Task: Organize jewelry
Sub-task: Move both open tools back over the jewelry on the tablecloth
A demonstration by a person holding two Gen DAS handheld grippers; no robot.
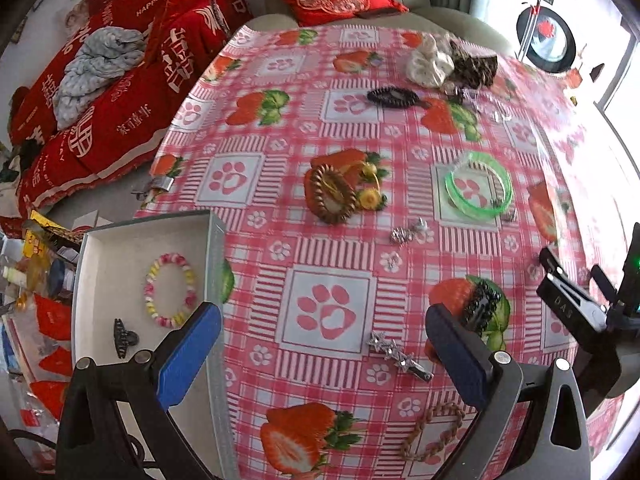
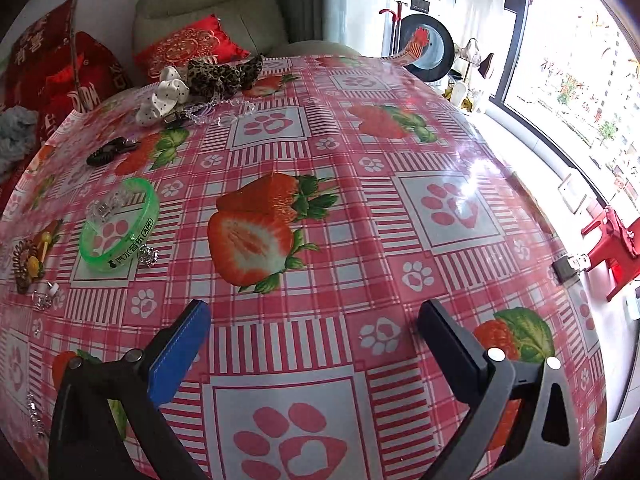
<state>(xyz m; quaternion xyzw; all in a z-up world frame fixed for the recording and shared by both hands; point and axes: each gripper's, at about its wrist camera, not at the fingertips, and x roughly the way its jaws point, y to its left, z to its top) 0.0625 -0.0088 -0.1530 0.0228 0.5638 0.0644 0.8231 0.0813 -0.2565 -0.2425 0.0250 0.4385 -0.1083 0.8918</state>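
Observation:
My left gripper (image 1: 322, 324) is open and empty above the table, with a silver star hair clip (image 1: 400, 356) lying between its fingers. A grey tray (image 1: 214, 240) at the left table edge holds a pastel bead bracelet (image 1: 170, 290) and a black claw clip (image 1: 125, 337). A green bangle (image 1: 478, 186), a brown coil tie with yellow flowers (image 1: 340, 194), a black bead bracelet (image 1: 392, 96), a braided cord (image 1: 434, 432) and a black hair clip (image 1: 482, 308) lie on the cloth. My right gripper (image 2: 314, 320) is open and empty over bare cloth; the green bangle (image 2: 118, 226) lies to its left.
White and leopard scrunchies (image 1: 448, 64) sit at the table's far side, also in the right wrist view (image 2: 200, 80). Small silver pieces (image 1: 406, 234) lie mid-table. Red bedding (image 1: 112, 80) is left of the table. The right gripper's body (image 1: 588, 312) shows at the right edge.

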